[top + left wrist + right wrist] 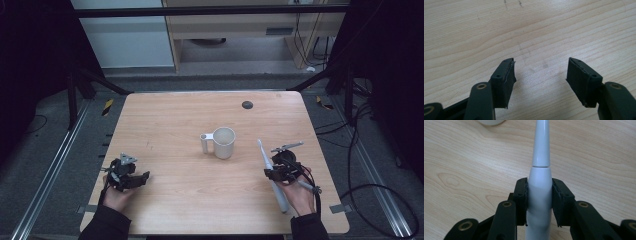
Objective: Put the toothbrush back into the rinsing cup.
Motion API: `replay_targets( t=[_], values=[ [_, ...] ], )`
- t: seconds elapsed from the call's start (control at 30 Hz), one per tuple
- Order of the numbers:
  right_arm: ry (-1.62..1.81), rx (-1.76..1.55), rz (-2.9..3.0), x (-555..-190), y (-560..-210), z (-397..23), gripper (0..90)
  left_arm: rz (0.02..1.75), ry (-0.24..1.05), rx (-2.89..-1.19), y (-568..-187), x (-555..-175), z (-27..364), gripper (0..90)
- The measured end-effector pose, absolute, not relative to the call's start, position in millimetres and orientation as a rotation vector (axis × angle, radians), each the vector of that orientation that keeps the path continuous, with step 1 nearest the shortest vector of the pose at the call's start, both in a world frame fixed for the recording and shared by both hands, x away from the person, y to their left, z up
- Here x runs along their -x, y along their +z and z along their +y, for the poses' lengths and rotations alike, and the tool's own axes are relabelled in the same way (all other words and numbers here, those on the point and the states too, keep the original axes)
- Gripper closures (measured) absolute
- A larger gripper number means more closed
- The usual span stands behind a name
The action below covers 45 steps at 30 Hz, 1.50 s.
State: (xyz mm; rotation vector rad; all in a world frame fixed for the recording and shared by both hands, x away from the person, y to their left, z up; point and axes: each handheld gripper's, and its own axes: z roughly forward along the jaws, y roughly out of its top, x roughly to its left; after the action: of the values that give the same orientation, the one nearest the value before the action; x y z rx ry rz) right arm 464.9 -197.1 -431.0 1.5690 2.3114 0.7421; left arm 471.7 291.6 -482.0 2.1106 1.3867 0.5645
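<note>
2 black pads of the right gripper (539,202) are pressed on the thick white body of the electric toothbrush (541,170), just below its seam, its thin neck pointing toward the white mug (223,142). It looks light, rigid and smooth, so probably slippery; that fat handle is the sensible hold. Whether its tail rests on the table (175,120) I can't tell. The left gripper (540,75) stands wide open and empty.

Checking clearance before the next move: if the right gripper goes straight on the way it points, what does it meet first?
Probably the white mug. The right gripper, shut on the white electric toothbrush, points toward it, and the brush tip would arrive first. Bare table lies between; depth is unclear.
</note>
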Motion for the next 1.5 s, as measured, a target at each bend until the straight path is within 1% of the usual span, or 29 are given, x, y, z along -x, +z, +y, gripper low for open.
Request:
replay_targets(
  t=[0.37,0.77,1.07,1.5],
  values=[
    [0.889,-1.497,2.205,-455.0,-409.9,-200.8,67.7,1.389,0.563,-2.11,-481.6,-471.8,291.8,38.1],
    [1.181,-1.346,1.96,-445.9,-390.5,-205.5,67.6,1.385,0.589,-2.085,-479.9,-470.8,291.6,38.5],
    [1.332,-1.289,1.833,-453.0,-380.1,-200.0,67.6,1.384,0.6,-2.073,-479.4,-470.2,292.0,38.5],
    [1.494,-1.224,1.717,-473.1,-365.0,-178.7,67.6,1.383,0.609,-2.061,-478.8,-469.6,293.5,38.4]
  ],
)
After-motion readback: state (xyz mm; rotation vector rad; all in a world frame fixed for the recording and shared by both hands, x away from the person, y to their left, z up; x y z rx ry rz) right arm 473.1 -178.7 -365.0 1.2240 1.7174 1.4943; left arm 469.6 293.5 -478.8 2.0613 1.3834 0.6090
